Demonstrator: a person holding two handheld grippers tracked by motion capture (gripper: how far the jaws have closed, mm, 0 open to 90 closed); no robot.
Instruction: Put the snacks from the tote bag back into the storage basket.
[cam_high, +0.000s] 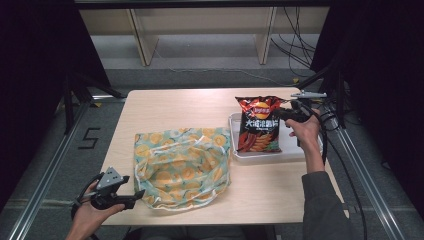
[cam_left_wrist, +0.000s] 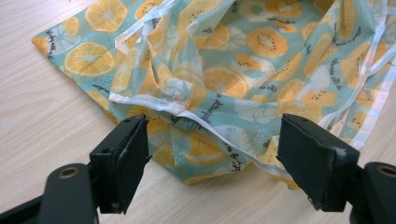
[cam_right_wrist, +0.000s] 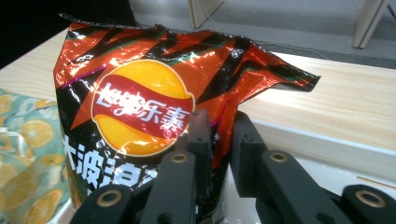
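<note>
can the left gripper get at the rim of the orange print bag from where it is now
Probably yes. The left gripper is open, its jaws standing either side of the bag's white-edged rim, with nothing between them and the orange-print bag.

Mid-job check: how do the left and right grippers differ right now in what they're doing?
The left gripper has its fingers spread wide, holding nothing; the right gripper has its fingers closed on the edge of the chip bag. The left one points at the orange-print fabric bag lying crumpled on the table; the right one is at the white tray where the chip bag stands. Both are hand-held with black fingers.
</note>
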